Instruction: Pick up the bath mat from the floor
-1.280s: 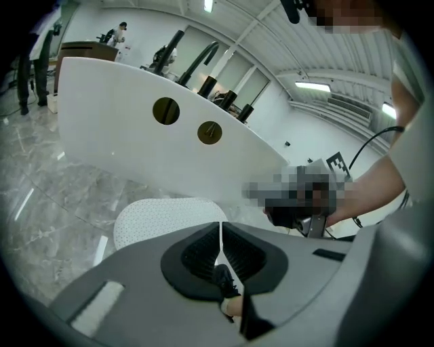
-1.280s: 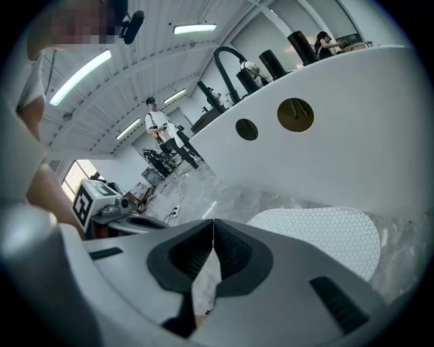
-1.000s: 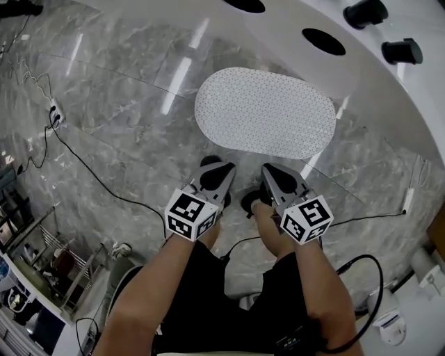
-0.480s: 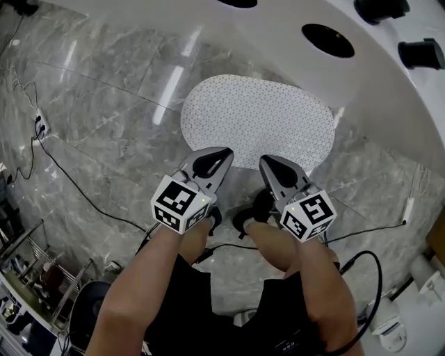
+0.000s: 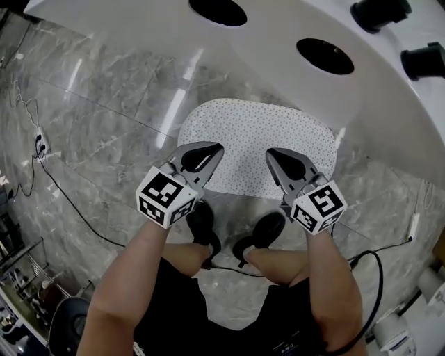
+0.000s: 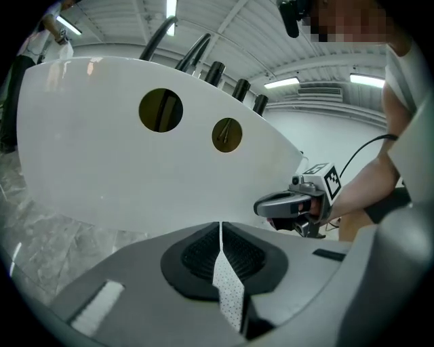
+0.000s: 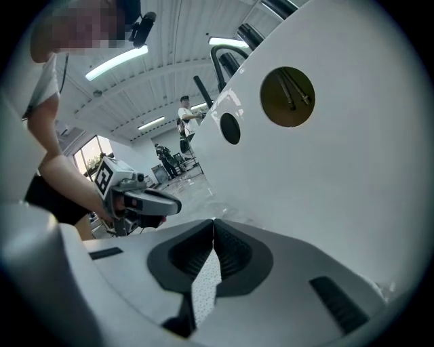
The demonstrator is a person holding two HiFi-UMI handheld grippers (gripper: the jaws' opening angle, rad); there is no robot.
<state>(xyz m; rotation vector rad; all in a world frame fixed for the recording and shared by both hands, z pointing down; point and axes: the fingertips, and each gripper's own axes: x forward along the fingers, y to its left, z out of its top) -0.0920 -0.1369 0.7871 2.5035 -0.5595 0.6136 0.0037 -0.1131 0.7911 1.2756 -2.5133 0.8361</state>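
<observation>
Grey marble floor [image 5: 104,111] spreads wide and bare to our left. A white curved wall [image 5: 271,31] with 2 round holes [image 5: 325,55] closes off the far side and the right. 2 black fittings [image 5: 379,12] sit on its top at the far right.

The bath mat [image 5: 257,139], a white dotted oval, lies flat on the floor in front of us. Its right end is near the foot of the wall, so only a narrow strip of floor is left there. Its left end opens onto free floor.

Our left gripper [image 5: 214,148] and right gripper [image 5: 272,153] hang side by side, well apart from each other. Their tips are over the mat's near edge. Both point forward and somewhat down.

Each gripper's jaws are pressed together. A thin dotted sliver shows in the slit between them. We take that to be the mat lying below, not something pinched, though the narrow view leaves some doubt.

Our 2 black shoes [image 5: 201,222] stand just behind the near edge of the mat. A thin cable [image 5: 69,201] crosses the floor at the far left, clear of the mat. A thicker black cable [image 5: 375,278] loops on the floor by our right side.
</observation>
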